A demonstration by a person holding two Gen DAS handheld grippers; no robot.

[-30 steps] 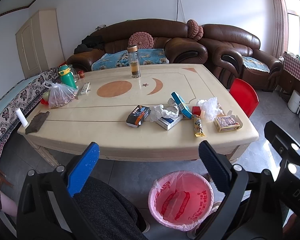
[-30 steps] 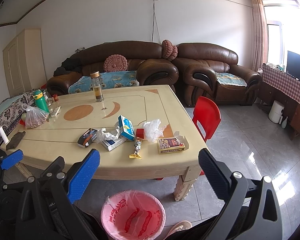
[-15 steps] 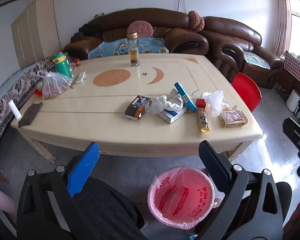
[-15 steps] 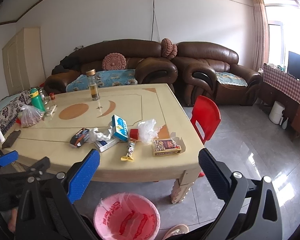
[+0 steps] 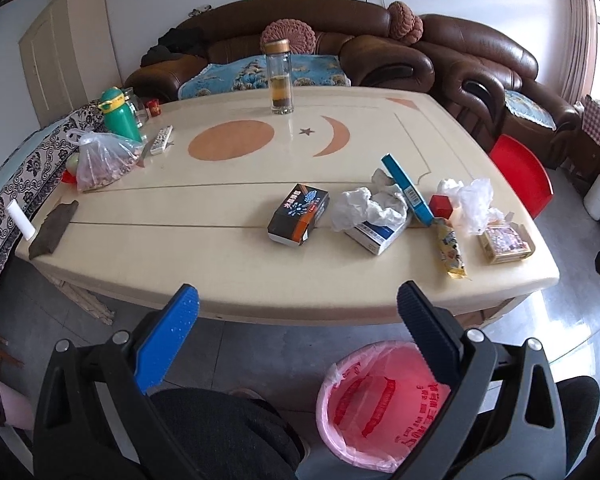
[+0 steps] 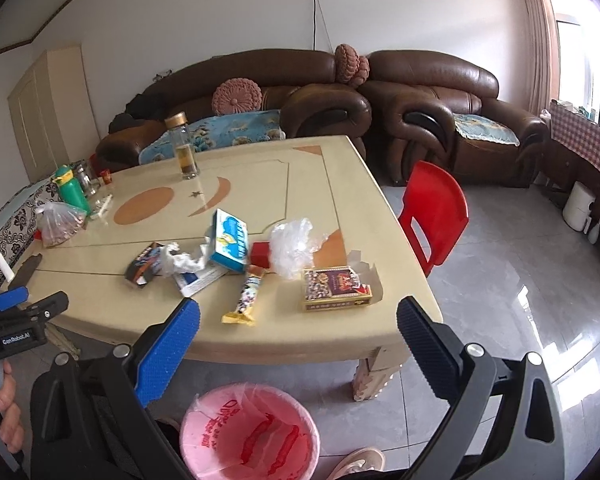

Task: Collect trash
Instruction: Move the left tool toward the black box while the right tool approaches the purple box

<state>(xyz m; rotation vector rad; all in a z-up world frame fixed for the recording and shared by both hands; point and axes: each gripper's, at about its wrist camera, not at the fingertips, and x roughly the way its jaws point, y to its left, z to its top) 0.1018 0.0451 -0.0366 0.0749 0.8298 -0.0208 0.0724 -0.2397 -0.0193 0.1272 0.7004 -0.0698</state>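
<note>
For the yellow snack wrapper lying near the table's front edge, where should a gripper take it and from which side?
Grip the yellow snack wrapper across its narrow middle, coming from above with the right gripper. It lies flat and long, pointing toward the front edge, so its slim width probably fits the open jaws.

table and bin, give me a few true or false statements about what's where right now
1. The pink-lined bin stands on the floor in front of the table. True.
2. The right gripper is shut on the yellow snack wrapper. False: its jaws stand wide open and empty, and the wrapper lies on the table.
3. The glass bottle lies on its side. False: it stands upright at the far side of the table.
4. The left gripper is open and holds nothing. True.
5. The crumpled white paper is already in the bin. False: it lies on the table among the boxes.
6. A red chair stands beside the table. True.
</note>
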